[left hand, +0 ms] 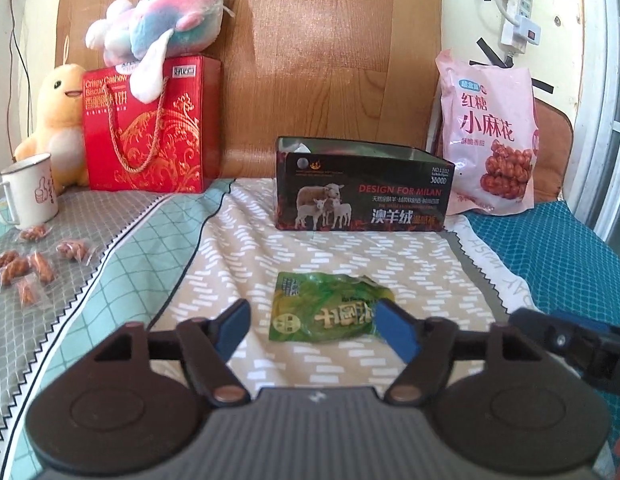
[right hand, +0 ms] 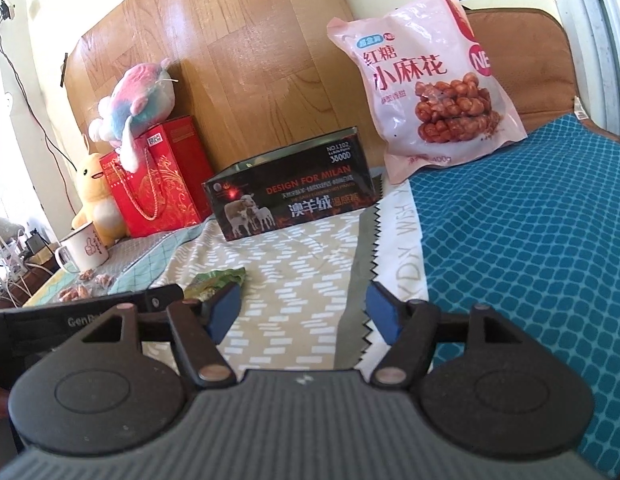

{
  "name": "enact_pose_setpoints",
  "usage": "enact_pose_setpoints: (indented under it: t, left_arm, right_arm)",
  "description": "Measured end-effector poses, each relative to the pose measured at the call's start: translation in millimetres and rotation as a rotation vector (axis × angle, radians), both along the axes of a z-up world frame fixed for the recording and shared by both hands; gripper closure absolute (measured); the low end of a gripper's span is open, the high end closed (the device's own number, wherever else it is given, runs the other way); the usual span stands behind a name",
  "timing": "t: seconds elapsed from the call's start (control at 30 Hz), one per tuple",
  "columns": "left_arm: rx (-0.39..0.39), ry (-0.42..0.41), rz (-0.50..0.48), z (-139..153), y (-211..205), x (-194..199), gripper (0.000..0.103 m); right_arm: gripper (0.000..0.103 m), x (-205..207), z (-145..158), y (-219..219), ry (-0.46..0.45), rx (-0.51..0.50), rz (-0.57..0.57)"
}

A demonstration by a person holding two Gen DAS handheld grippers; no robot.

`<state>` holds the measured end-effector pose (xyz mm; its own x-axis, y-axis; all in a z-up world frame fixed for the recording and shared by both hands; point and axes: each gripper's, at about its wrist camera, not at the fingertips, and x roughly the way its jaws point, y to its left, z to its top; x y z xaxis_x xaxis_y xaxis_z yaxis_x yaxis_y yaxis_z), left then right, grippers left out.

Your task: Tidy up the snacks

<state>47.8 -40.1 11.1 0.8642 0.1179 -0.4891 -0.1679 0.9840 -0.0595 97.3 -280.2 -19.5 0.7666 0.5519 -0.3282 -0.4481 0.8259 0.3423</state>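
A green snack packet (left hand: 329,308) lies on the patterned cloth just ahead of my open left gripper (left hand: 313,328), whose right fingertip sits at the packet's right end. The packet's edge also shows in the right wrist view (right hand: 220,282). My right gripper (right hand: 304,312) is open and empty above the cloth, to the right of the packet. A black open box with sheep printed on it (left hand: 361,192) (right hand: 294,200) stands behind. A pink bag of twisted snacks (left hand: 489,136) (right hand: 425,80) leans at the back right. Several small wrapped snacks (left hand: 26,266) (right hand: 84,286) lie at the left.
A white mug (left hand: 28,192) (right hand: 84,248) stands at the left. A red gift bag (left hand: 150,128) (right hand: 158,180) carries a pastel plush (left hand: 162,24), with a yellow plush (left hand: 58,120) beside it. A wooden board (left hand: 310,60) backs the scene. A teal cloth (right hand: 529,220) covers the right.
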Motion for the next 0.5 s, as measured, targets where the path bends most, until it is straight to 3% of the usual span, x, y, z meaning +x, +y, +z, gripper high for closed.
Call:
enact_pose_setpoints:
  t: [0.37,0.5]
  left_arm:
    - [0.048,-0.033,0.044,-11,-2,4,0.022]
    - [0.035,-0.090,0.066,-10,4,-4,0.011]
  right_arm:
    - [0.029,-6,-4,4,-0.032,-0.029,-0.016]
    - [0.029,-7,-4,8,-0.045,-0.042,-0.022]
